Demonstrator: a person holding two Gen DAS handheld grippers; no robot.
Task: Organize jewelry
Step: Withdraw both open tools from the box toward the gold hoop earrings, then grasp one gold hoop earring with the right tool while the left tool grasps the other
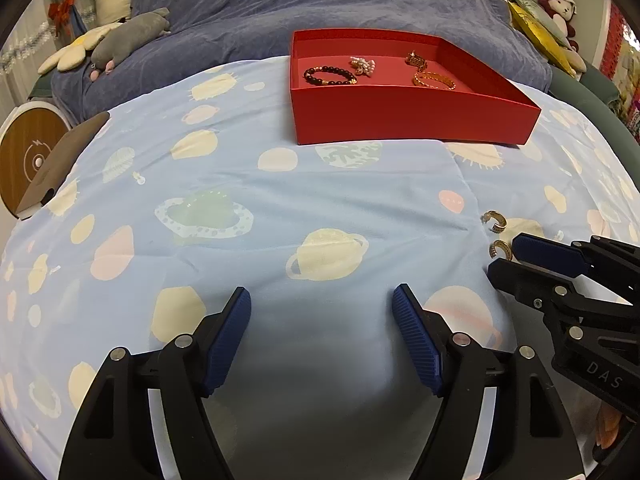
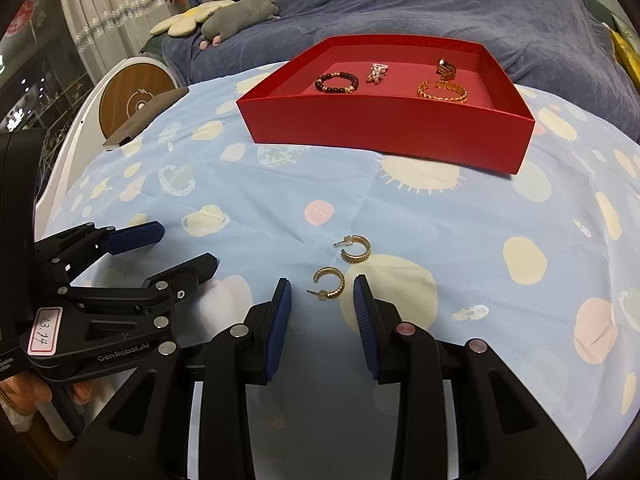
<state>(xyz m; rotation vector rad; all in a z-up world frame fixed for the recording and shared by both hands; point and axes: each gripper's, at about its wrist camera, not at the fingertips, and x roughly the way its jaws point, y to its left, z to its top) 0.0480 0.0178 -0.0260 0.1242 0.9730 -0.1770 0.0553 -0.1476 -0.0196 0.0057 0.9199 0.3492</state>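
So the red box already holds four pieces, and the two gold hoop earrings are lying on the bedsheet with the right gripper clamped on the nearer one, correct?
Not quite. The right gripper is not clamped on the nearer earring: its fingers stand apart with the hoop lying just beyond their tips, untouched, as the right wrist view shows. The rest holds: four pieces in the red box, both earrings on the bedsheet.

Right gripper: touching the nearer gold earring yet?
Apart. The right wrist view shows the nearer earring lying ahead of the right gripper, blue sheet visible beside both pads.
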